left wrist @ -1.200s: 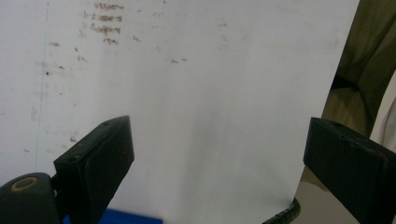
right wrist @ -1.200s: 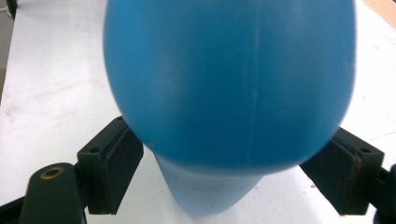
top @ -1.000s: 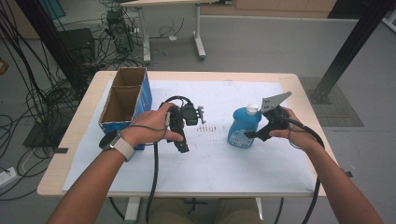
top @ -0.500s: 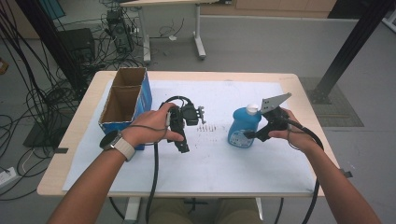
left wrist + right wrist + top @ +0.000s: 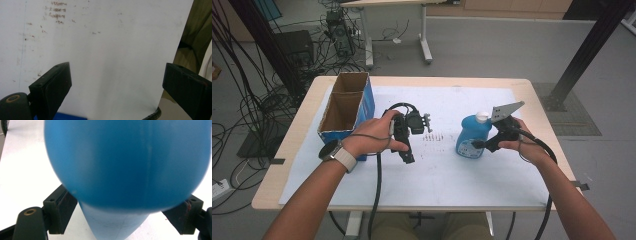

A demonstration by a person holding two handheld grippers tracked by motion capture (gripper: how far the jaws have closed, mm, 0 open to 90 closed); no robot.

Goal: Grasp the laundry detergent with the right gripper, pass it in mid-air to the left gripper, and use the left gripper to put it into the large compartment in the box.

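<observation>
Blue bottle point(image 5: 473, 136) upright at centre right, straddled by right gripper point(image 5: 479, 145) jaws, maybe pinching; left gripper point(image 5: 408, 159) spread, empty.

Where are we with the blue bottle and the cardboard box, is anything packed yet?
Nothing looks packed: both compartments of the cardboard box look empty. In hand: the right gripper has its jaws around the blue bottle, which stands upright on the white sheet, right of the box. The left gripper is open over bare sheet. Probably left: lifting the bottle across and setting it in a compartment.
</observation>
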